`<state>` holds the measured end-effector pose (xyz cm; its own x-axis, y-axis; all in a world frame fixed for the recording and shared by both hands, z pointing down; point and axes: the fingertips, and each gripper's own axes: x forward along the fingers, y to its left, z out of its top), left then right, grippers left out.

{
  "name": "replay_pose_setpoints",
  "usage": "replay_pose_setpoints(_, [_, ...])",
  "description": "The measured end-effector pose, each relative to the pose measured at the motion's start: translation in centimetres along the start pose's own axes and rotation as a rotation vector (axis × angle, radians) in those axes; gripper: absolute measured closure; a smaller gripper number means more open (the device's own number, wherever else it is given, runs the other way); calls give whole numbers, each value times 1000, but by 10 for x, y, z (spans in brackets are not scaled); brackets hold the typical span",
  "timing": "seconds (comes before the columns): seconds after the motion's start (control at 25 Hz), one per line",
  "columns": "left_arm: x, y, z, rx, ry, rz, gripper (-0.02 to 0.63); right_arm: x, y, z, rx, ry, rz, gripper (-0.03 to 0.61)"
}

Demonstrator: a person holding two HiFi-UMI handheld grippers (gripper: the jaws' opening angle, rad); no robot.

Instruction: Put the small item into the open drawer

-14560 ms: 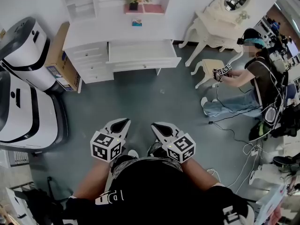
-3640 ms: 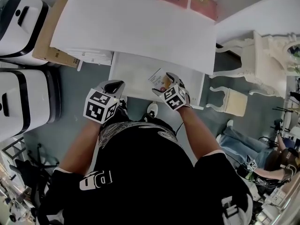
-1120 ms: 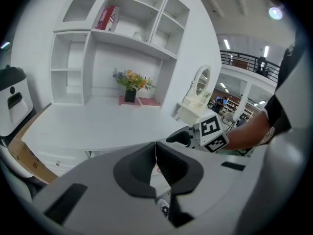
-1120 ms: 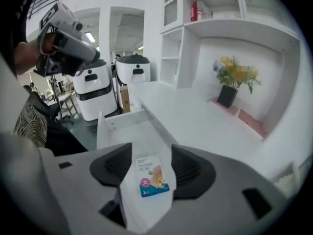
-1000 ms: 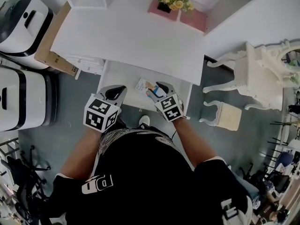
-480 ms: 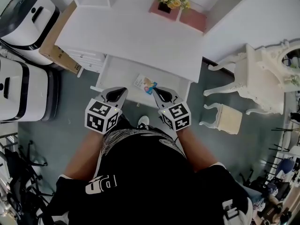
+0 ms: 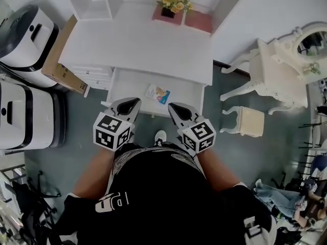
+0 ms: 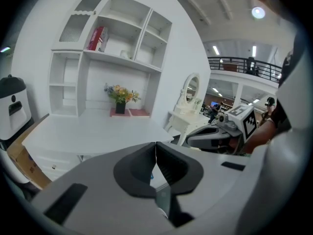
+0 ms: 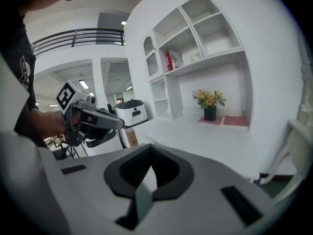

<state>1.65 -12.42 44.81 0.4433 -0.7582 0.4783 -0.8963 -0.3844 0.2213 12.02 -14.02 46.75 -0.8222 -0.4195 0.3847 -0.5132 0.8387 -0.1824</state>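
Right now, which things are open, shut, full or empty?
drawer: open, with the small item in it.
small item: lying flat in the drawer, not held.
left gripper: shut, empty.
right gripper: shut, empty.
side drawers: shut.

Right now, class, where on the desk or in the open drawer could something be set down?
The desk top is bare up to the flower pot and pink mats at its back. In the open drawer, room lies either side of the small item. The left tool and right tool crowd its front.
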Motion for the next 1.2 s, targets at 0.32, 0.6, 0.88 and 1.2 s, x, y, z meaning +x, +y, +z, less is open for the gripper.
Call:
replay_pose_setpoints(0.32, [-58,8,-16,52,13,-113,598,8,53,-9,199,-23,-79,571])
replay_pose_setpoints(0.6, [-95,20,-32,82,9,-203,598,13,102,-20,263,-40,-166,571])
replay_pose_setpoints(0.88, [-116,18,-51,111,14,-268,598,-9,136,-25,329,-109,-253,571])
replay_pose_setpoints(1.2, [-125,3,-49,117,7,-254,598,-31,142,-22,297,-107,-255,571])
